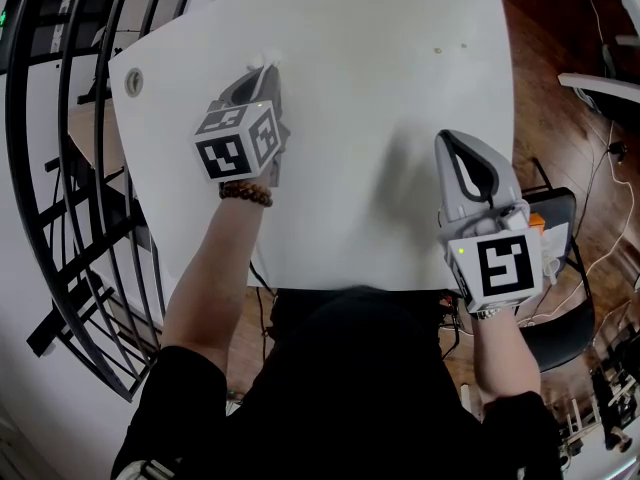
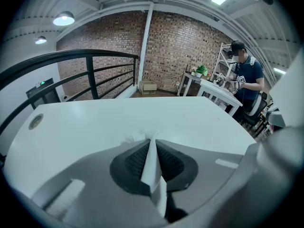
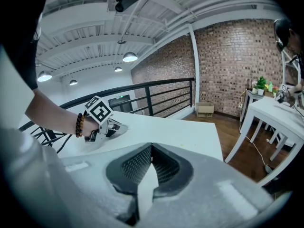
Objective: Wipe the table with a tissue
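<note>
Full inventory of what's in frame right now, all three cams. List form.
table: 1, white, under both tongs
tissue: 1, white, pinched in left tongs
round cap: 1, grey, table's far-left corner
railing: 1, black, left of table
brick wall: 1, red-brown, background
side table: 1, white, near brick wall
plant: 1, green, beyond side table
cardboard box: 1, brown, foot of brick wall
background person: 1, dark top, at side table
bracelet: 1, dark beads, left wrist
left tongs: grey, shut on tissue
right tongs: grey, shut, empty
</note>
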`<state>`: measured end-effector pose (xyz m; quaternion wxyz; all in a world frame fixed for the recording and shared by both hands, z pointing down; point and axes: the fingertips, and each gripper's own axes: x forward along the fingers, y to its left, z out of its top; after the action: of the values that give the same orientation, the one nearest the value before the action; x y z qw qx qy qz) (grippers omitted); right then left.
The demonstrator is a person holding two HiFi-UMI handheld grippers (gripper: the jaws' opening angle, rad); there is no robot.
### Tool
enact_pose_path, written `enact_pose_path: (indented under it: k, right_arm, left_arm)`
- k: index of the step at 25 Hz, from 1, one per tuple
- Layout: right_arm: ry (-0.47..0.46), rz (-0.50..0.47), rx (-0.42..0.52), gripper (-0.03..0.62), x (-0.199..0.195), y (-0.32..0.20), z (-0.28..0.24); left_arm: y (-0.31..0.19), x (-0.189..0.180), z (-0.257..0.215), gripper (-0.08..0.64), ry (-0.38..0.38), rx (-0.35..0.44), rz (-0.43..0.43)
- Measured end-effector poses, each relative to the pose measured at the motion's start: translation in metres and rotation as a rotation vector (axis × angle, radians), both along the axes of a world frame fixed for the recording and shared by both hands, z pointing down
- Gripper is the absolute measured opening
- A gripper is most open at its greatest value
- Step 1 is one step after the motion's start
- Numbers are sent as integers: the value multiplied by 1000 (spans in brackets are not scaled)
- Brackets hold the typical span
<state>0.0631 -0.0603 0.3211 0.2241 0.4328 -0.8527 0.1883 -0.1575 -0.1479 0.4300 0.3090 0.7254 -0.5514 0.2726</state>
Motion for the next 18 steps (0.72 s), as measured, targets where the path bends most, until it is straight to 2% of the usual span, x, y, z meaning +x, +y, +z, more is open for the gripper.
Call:
enact_pose_path:
  k: [9,18]
  right_arm:
    - [-4,12,3,-8,13,5,0]
    - [-12,32,21,-8,27,9,-6]
  left_arm:
    - [4,16,0,23,10,-7,6]
    - [2,39,-11,23,15,12,47]
